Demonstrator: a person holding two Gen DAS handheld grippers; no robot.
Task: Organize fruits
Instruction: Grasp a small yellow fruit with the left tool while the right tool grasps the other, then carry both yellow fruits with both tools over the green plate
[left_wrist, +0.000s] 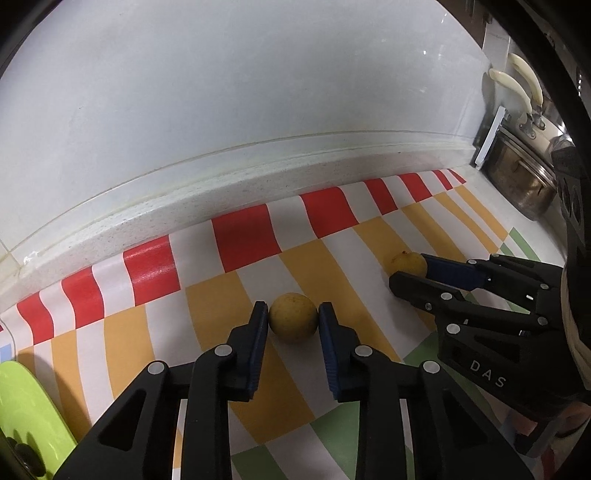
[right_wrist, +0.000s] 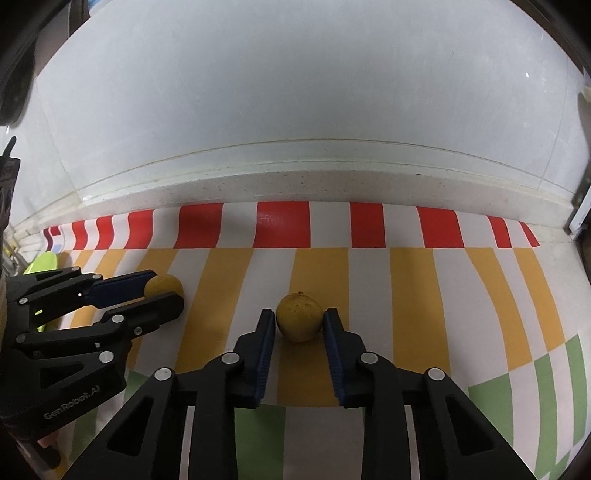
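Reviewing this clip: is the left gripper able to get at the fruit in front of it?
Likely yes: the left gripper already has its fingers against both sides of the yellow fruit, with nothing between on the striped mat.

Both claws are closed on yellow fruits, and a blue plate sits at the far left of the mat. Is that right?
Not quite: the plate is lime green, not blue, as the left wrist view shows at its lower left edge. The rest holds: the left claw is closed on one yellow fruit and the right claw on the other yellow fruit, both on the striped mat.
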